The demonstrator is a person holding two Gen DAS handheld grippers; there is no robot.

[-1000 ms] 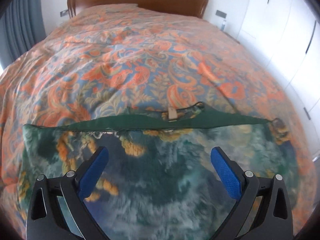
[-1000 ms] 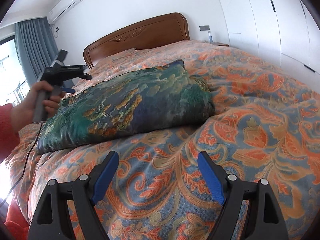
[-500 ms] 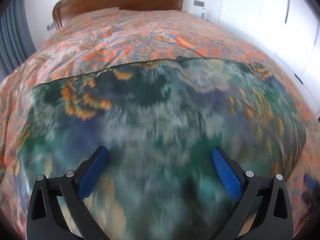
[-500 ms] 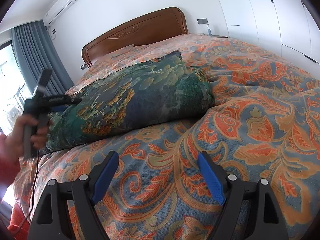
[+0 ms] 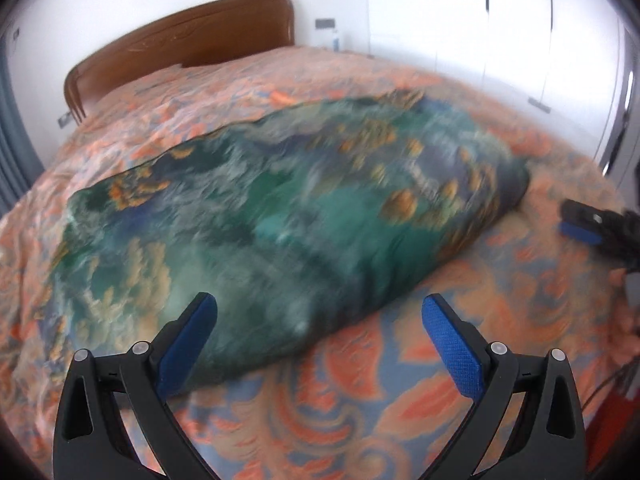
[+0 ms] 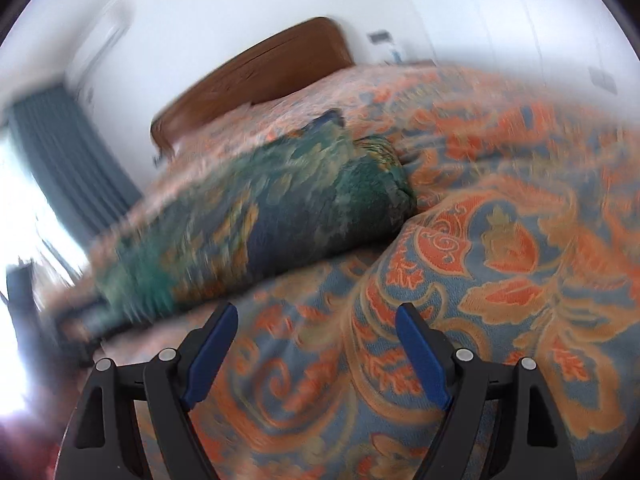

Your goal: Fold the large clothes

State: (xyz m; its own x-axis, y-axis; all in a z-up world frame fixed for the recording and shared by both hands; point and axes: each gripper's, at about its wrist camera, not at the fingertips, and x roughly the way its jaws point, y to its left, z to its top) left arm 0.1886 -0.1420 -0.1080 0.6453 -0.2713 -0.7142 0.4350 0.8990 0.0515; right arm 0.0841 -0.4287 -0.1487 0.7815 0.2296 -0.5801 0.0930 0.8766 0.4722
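A folded green and blue patterned cloth [image 5: 280, 216] lies as a thick bundle on the orange and blue bedspread [image 5: 360, 400]. In the left wrist view my left gripper [image 5: 318, 320] hovers open at the bundle's near edge, nothing between its blue pads. The right wrist view shows the same cloth [image 6: 260, 216] ahead and to the left. My right gripper [image 6: 316, 328] stands open over bare bedspread [image 6: 500, 280], short of the cloth. The right gripper's tip [image 5: 592, 228] shows at the right edge of the left wrist view. Both views are blurred.
A brown wooden headboard [image 5: 180, 48] stands at the far end of the bed. White wardrobe doors [image 5: 500, 20] line the right wall. A grey-blue curtain [image 6: 68, 160] and a bright window are on the left.
The left gripper has swung from over the cloth's far side back across it to its near edge. The right gripper's view has rolled and blurred; its jaws stay as wide.
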